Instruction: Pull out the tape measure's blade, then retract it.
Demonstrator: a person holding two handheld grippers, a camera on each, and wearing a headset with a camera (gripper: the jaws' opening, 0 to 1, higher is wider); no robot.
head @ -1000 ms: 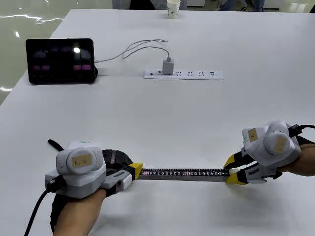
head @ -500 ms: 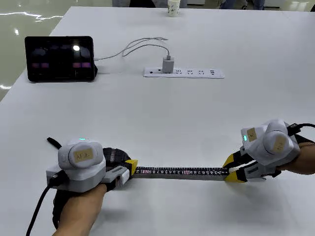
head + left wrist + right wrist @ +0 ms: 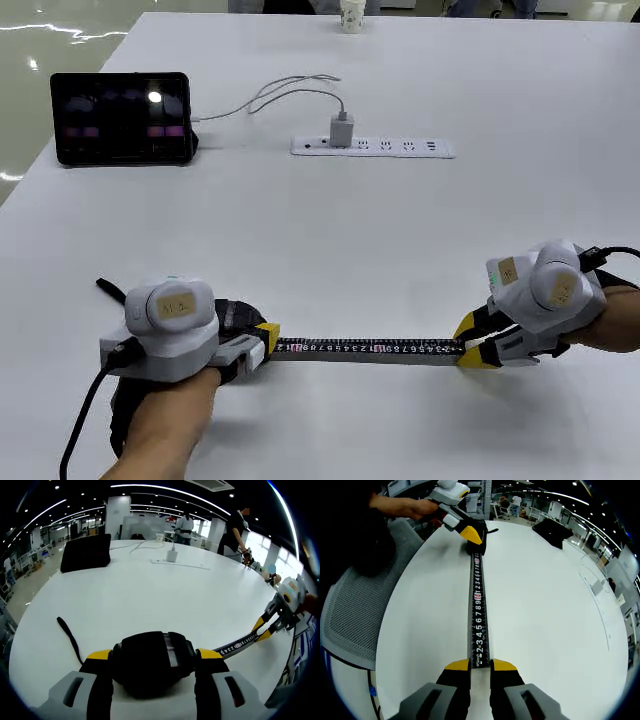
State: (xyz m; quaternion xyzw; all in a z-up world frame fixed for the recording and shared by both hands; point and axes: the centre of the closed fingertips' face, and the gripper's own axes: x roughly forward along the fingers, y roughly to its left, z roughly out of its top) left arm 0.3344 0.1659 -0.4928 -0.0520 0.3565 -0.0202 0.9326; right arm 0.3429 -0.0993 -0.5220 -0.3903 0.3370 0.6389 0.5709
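Note:
A black tape measure case lies on the white table at the front left, and my left gripper is shut on it. Its dark blade with white numbers runs flat over the table to the right. My right gripper is shut on the blade's end. In the right gripper view the blade stretches from my right gripper away to the case. In the left gripper view the blade leads off to the right gripper. A black wrist strap trails from the case.
A dark tablet stands at the back left. A white power strip with a charger and cable lies mid-table. A paper cup stands at the far edge. A mesh chair sits beside the table.
The left gripper with the case has drawn slightly left, and a little more blade shows between the two grippers. The right gripper has barely shifted.

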